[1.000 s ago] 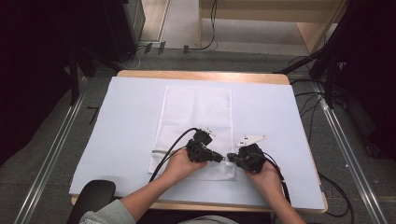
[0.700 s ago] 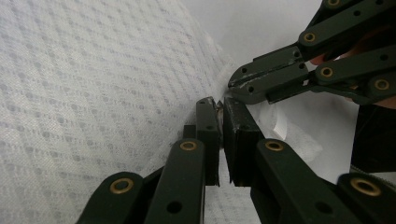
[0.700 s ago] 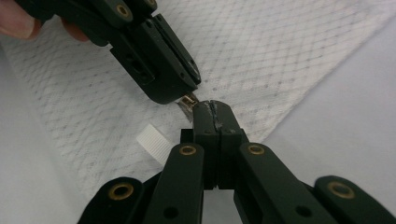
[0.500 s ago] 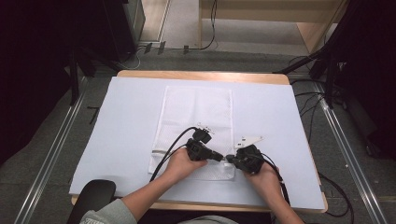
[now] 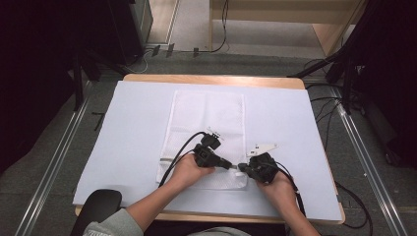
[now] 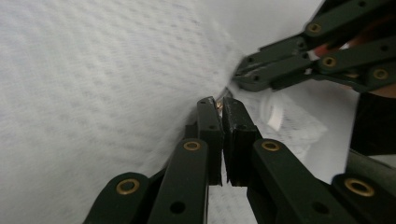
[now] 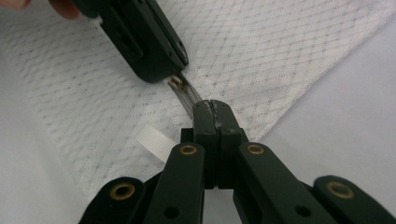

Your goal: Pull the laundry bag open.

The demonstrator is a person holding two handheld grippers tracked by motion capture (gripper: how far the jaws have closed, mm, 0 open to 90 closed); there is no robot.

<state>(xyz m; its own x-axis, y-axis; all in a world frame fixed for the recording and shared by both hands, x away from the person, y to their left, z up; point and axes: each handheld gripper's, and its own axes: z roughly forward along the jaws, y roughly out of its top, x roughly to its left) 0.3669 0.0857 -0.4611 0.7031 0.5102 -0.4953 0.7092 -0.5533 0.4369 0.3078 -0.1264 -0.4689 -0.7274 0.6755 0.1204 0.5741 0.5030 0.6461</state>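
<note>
A white mesh bag [image 5: 206,132] with a fine diamond weave lies on a pale bluish-white sheet [image 5: 133,142] over the light wooden table [image 5: 211,79]; both grippers are black with brass-coloured rivets, and a white ribbed tag [image 7: 154,141] shows at the bag's near right edge

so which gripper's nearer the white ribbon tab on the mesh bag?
Right. The right gripper is shut on the mesh bag edge beside the ribbon tab; the left gripper sits farther along the zipper.

A pale sheet [image 5: 123,142] covers the wooden counter [image 5: 211,79]. Cables [image 5: 147,56] trail over the grey floor [image 5: 44,177] beyond it. A black chair back [image 5: 98,209] sits at the near edge.
</note>
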